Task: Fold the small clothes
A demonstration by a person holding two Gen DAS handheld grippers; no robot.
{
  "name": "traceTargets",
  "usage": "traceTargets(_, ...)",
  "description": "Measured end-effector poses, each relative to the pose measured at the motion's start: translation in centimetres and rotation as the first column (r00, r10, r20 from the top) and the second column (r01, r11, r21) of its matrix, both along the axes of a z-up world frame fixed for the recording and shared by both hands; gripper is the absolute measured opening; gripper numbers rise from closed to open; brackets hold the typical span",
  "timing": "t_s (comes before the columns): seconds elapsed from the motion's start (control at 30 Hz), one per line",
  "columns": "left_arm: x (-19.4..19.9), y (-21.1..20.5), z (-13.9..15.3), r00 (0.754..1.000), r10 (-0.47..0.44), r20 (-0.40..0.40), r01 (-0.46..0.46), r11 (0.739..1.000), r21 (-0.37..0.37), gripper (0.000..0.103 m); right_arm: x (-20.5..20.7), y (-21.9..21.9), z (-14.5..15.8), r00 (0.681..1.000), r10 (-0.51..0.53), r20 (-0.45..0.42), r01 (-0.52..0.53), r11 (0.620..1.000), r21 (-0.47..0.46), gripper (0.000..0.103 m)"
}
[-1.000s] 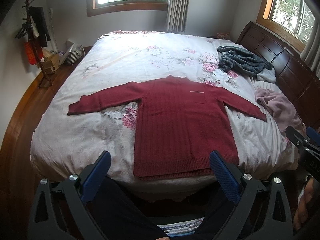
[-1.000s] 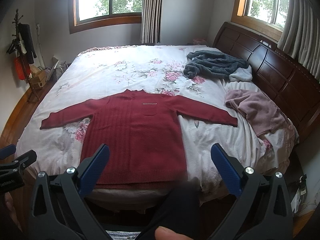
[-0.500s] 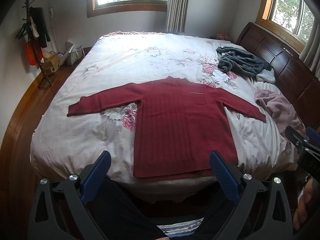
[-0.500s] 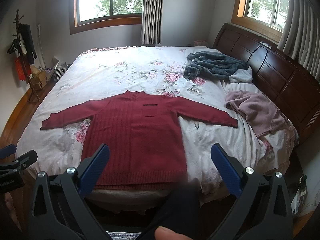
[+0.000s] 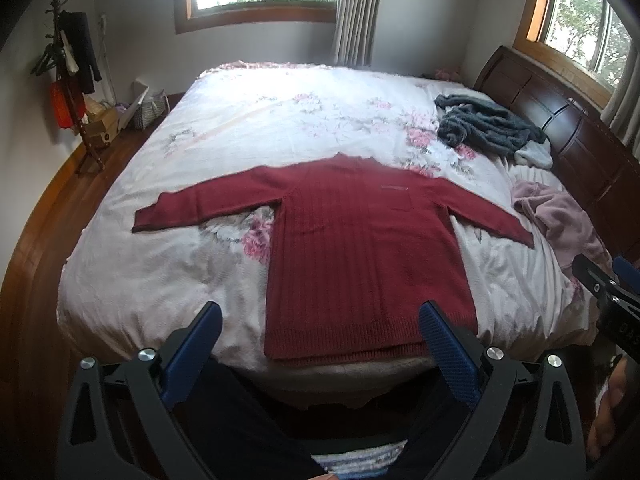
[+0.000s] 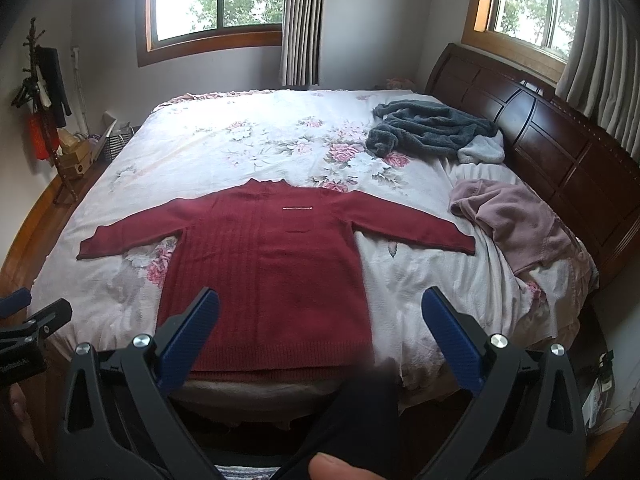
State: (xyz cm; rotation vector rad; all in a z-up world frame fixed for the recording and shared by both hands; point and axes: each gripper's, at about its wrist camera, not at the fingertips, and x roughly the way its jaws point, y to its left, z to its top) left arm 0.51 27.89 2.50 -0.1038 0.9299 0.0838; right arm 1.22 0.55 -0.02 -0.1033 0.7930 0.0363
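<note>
I hold both tools above the near edge of the bed. My left gripper (image 5: 320,336) has its blue-padded jaws spread wide with nothing between them, and my right gripper (image 6: 320,320) is just as wide apart and empty. The dark red ribbed knit sweater (image 5: 360,248) lies flat on the white floral bedspread (image 5: 248,128), hem at the near edge, collar pointing far, both sleeves stretched out left and right. A crumpled grey fleece garment (image 6: 432,128) sits far right by the dark wooden headboard (image 6: 560,128), and a crumpled dusty-pink garment (image 6: 516,224) lies nearer, right of the sweater's sleeve.
</note>
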Motion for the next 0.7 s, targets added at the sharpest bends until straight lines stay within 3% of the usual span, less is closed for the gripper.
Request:
traceTargets(0.07, 0.3, -0.4, -0.9, 0.998, -0.049, 0.048, 0.049, 0.999, 0.007, 0.099, 0.7, -0.6, -0.5, 1.000, 0.004, 0.020, -0.005, 1.000, 0.011, 0.100)
traceTargets(0.17, 1.1, -0.9, -3.1, 0.990, -0.125, 0.058, 0.125, 0.992, 0.006, 0.099, 2.5, -2.9, -2.3, 0.993, 0.092, 0.076, -0.102, 0.985, 0.140, 0.100)
traceTargets(0.27, 2.5, -0.8, -5.3, 0.988, -0.153, 0.004, 0.153, 0.986, -0.071, 0.099, 7.4, -6.6, -6.3, 0.998, 0.030, -0.052, -0.020, 0.981, 0.191, 0.100)
traceTargets(0.33, 3.2, -0.2, -6.7, 0.987, -0.158, -0.007, 0.154, 0.973, -0.170, 0.099, 9.7, -9.5, -8.4, 0.994, -0.007, -0.107, 0.035, 0.966, 0.255, 0.100)
traceTargets(0.4, 4.0, 0.3, -8.0, 0.989, -0.147, 0.006, 0.144, 0.960, -0.240, 0.099, 12.6, -13.3, -11.0, 0.985, -0.064, -0.160, 0.113, 0.939, 0.324, 0.100)
traceTargets(0.47, 4.8, 0.4, -9.2, 0.991, -0.133, 0.003, 0.129, 0.959, -0.252, 0.099, 14.8, -17.3, -13.3, 0.973, -0.122, -0.197, 0.192, 0.901, 0.389, 0.100)
traceTargets(0.53, 5.8, 0.5, -10.2, 0.993, -0.114, 0.005, 0.112, 0.958, -0.265, 0.099, 17.4, -22.5, -16.2, 0.946, -0.204, -0.252, 0.306, 0.822, 0.481, 0.095)
traceTargets(0.57, 6.0, 0.8, -10.5, 0.994, -0.108, 0.005, 0.105, 0.957, -0.272, 0.099, 18.3, -24.9, -17.6, 0.931, -0.237, -0.279, 0.354, 0.775, 0.524, 0.083)
traceTargets(0.63, 6.9, 1.0, -11.3, 0.996, -0.086, -0.007, 0.081, 0.959, -0.270, 0.099, 20.6, -30.5, -21.6, 0.884, -0.293, -0.365, 0.465, 0.640, 0.612, 0.062)
traceTargets(0.67, 7.4, 1.1, -11.7, 0.997, -0.074, -0.016, 0.067, 0.964, -0.258, 0.099, 21.1, -32.1, -22.8, 0.869, -0.304, -0.391, 0.494, 0.595, 0.635, 0.059)
traceTargets(0.7, 7.7, 1.1, -11.7, 0.997, -0.070, -0.019, 0.063, 0.965, -0.255, 0.099, 22.1, -34.7, -24.4, 0.856, -0.322, -0.405, 0.517, 0.521, 0.679, 0.059)
